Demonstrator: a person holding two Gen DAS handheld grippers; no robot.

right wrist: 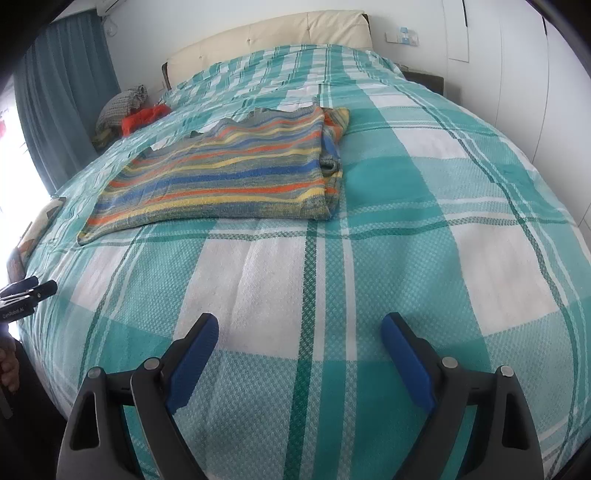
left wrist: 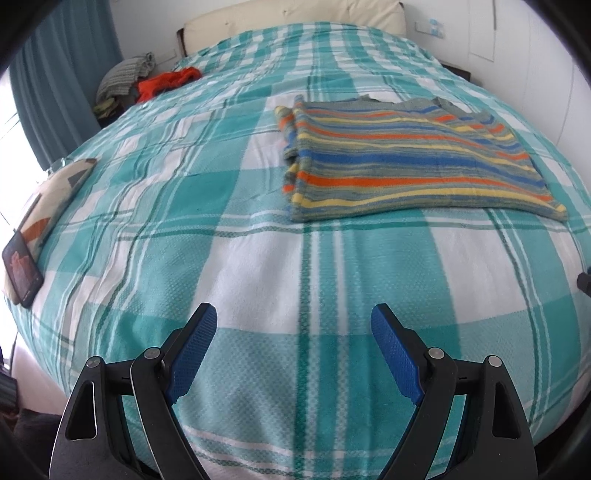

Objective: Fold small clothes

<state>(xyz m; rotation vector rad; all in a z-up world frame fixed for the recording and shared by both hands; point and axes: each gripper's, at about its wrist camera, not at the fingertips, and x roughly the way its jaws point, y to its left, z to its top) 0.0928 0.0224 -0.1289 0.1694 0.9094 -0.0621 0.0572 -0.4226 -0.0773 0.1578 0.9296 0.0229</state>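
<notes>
Two grippers hang over the near end of the bed, and neither has anything in it: the left gripper (left wrist: 293,314) shows its blue pads (left wrist: 194,350) spread wide with only checked cloth between them, and the right gripper (right wrist: 299,323) is spread just as wide over the same teal-and-white bedspread (right wrist: 406,258). The one garment in play, a striped top (left wrist: 417,162) in blue, orange, yellow and grey, lies flat out ahead, well clear of both sets of fingers. From the left wrist it sits up and to the right; from the right wrist the striped top (right wrist: 221,173) sits up and to the left, so it lies between the two hands and farther up the bed. Its long axis runs across the bed, the stripes running the same way, with the hem edge facing the grippers and the neck opening toward the cream headboard (right wrist: 266,33). One side is folded in, a sleeve bunched along that edge. Far off near the bed's corner lies an orange garment (left wrist: 166,83) beside a grey bundle (left wrist: 122,75). A phone (left wrist: 22,269) rests at the bed's left edge against a patterned cushion (left wrist: 55,195).
</notes>
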